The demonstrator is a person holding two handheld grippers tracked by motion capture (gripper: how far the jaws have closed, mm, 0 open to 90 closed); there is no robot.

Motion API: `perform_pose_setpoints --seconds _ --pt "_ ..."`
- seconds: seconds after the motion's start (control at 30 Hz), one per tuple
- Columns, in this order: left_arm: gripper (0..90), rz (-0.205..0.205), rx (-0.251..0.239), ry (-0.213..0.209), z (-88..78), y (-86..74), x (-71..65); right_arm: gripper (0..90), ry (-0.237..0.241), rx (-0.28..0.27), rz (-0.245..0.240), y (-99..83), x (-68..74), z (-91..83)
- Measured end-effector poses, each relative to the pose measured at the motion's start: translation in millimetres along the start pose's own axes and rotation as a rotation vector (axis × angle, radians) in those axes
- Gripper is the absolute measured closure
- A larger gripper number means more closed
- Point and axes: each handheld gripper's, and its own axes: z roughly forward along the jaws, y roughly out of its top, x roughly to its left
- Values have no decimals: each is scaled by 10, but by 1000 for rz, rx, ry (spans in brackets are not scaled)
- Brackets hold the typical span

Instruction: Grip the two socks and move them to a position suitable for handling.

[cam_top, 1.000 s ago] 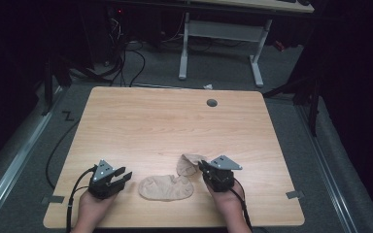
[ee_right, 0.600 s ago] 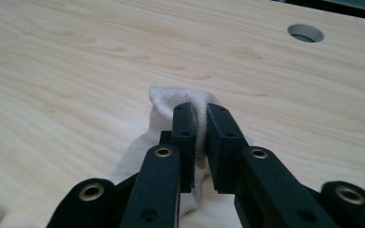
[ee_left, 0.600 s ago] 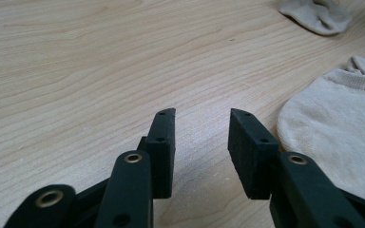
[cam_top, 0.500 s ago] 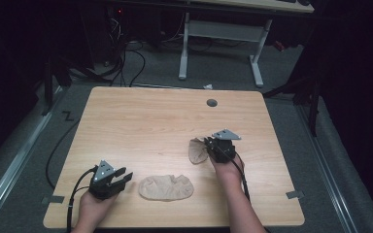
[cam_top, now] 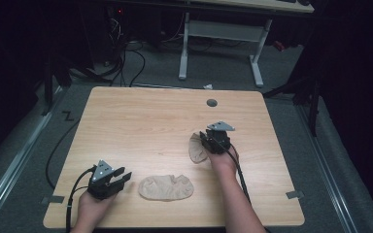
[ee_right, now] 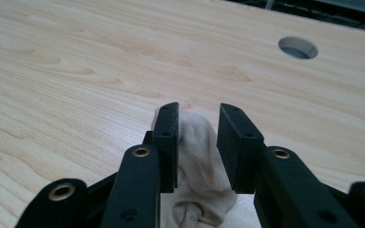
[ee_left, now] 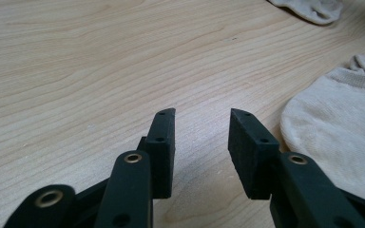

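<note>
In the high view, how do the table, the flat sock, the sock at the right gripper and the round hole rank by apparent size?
1. table
2. flat sock
3. sock at the right gripper, partly hidden by the gripper, so its full size is unsure
4. round hole

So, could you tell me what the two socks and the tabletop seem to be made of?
Both socks look like soft beige knit fabric, probably cotton blend: fine ribbing shows at the cuff of the near one and on the other. The tabletop looks like pale wood-grain laminate, matte and smooth; solid wood can't be ruled out.
</note>
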Motion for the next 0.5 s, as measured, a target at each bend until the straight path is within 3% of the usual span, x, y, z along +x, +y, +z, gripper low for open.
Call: perform_pose_setpoints --seconds 0.33,0.5 --pt "623 11 6 1 15 0 -28 697 12 -27 -19 47 19 -196" --pt "622 15 12 -2 25 -4 -38 679 43 -4 -4 -167 80 -274"
